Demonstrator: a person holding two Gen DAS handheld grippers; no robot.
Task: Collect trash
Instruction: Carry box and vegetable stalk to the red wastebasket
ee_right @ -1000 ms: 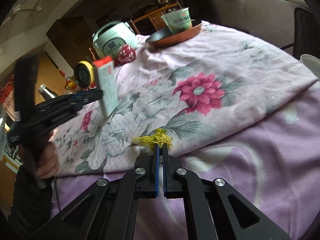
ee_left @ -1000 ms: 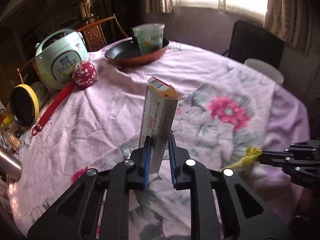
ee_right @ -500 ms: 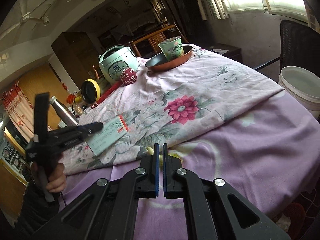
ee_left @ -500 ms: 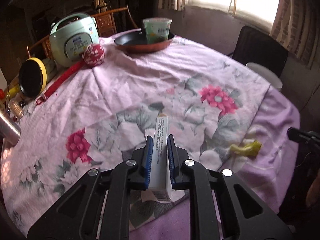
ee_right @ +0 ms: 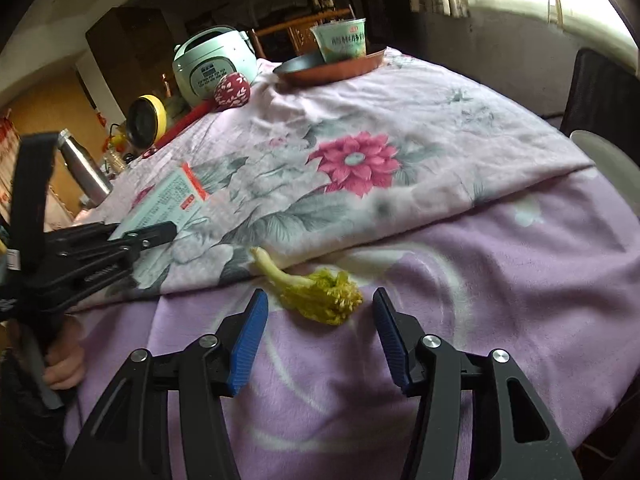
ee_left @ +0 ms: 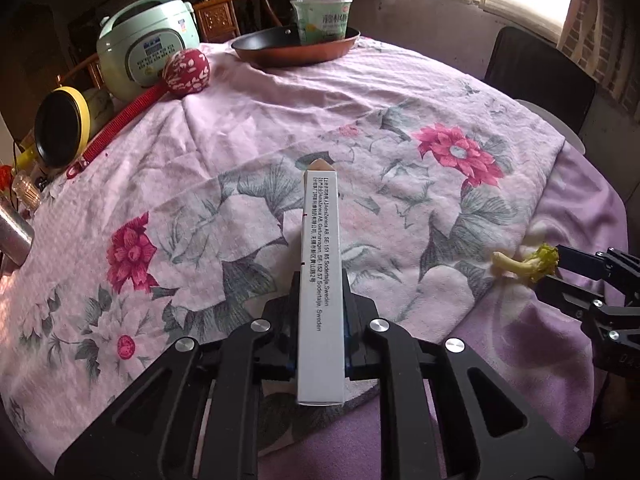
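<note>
Left wrist view: left gripper [ee_left: 320, 320] pinches a long white cardboard medicine box [ee_left: 321, 280] across its narrow sides, the box pointing away over the pink floral tablecloth [ee_left: 240, 140] and tipped downward, its far end near the cloth. Box sticks out well past the pads, so the hold is short on a long lever; risk as I judge it: a knock of the far end against the cloth could twist the box in the pads or lever it loose. At the right edge a yellow-green broccoli scrap [ee_left: 528, 264] lies on the lilac under-blanket [ee_left: 560, 340], just in front of the black tips of the right gripper [ee_left: 560, 270]

Right wrist view: right gripper [ee_right: 320, 332], blue pads spread and just been opening, stands either side of the broccoli scrap [ee_right: 316, 292], pads clear of it, scrap resting on the lilac under-blanket [ee_right: 440, 340] at the hem of the floral cloth. Risk: soft floret may crumble if squeezed hard, and pads set low could catch a fold of blanket with it. Gripper slopes down toward the table. At left, a hand [ee_right: 64, 364] grips the handle of the left gripper [ee_right: 160, 234], box [ee_right: 168, 200] tilted low over the cloth
</note>
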